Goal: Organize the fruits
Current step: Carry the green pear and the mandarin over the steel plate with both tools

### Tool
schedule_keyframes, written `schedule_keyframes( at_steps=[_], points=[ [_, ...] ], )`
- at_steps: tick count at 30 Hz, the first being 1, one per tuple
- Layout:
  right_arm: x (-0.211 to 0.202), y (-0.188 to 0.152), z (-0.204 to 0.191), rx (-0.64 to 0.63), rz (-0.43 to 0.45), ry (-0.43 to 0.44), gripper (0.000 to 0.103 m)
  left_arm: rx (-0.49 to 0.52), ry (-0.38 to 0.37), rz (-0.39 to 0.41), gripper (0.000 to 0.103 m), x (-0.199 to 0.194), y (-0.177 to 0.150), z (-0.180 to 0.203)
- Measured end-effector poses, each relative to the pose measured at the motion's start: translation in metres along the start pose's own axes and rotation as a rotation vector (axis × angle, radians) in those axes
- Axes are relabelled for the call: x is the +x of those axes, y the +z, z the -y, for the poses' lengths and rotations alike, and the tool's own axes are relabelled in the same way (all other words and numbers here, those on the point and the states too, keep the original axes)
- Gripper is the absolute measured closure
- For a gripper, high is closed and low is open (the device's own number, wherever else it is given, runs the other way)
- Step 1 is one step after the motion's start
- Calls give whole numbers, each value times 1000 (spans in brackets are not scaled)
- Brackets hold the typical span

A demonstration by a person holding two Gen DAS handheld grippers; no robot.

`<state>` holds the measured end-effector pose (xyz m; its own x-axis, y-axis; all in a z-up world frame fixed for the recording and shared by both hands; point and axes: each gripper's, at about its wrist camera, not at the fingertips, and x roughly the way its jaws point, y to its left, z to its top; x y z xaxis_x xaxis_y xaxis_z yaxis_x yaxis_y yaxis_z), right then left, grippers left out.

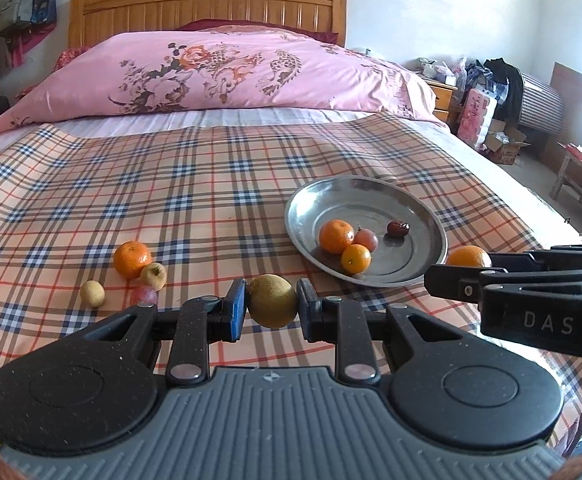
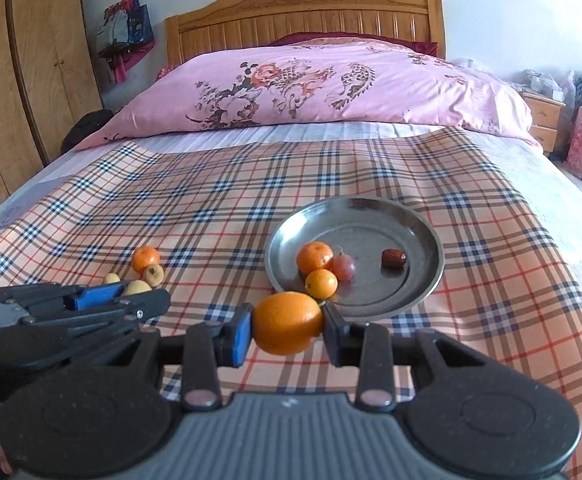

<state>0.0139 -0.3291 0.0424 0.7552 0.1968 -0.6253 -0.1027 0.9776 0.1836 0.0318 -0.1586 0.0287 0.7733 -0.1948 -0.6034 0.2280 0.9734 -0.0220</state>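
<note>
Open cloth lying ahead, fruit crowding the near edge

The far half of the metal plate (image 2: 419, 232) is sitting bare, while a mandarin (image 2: 315, 257), a small orange (image 2: 321, 283), a grape (image 2: 344, 267) and a date (image 2: 393, 258) are blocking its near side; loose fruit (image 1: 131, 259) is cluttering the checked cloth (image 1: 211, 184) to the left.

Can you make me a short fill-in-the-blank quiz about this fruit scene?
1. The round metal plate holds ____ fruits.
2. The right gripper is shut on a fruit coloured ____.
3. The left gripper is shut on a yellow-green fruit, which is ____ the plate.
4. The plate rests on a ____ cloth.

Missing words: four; orange; outside; plaid
</note>
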Motion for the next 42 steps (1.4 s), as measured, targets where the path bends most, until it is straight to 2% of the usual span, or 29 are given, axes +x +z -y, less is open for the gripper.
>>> schedule_keyframes(
  at_steps=[15,42],
  points=[
    [-5,13,14,2,20,-13,69,21,-28,15,75,9,15,13],
    [12,37,42,24,14,-28,68,35,-52,9,75,36,34,28]
  ],
)
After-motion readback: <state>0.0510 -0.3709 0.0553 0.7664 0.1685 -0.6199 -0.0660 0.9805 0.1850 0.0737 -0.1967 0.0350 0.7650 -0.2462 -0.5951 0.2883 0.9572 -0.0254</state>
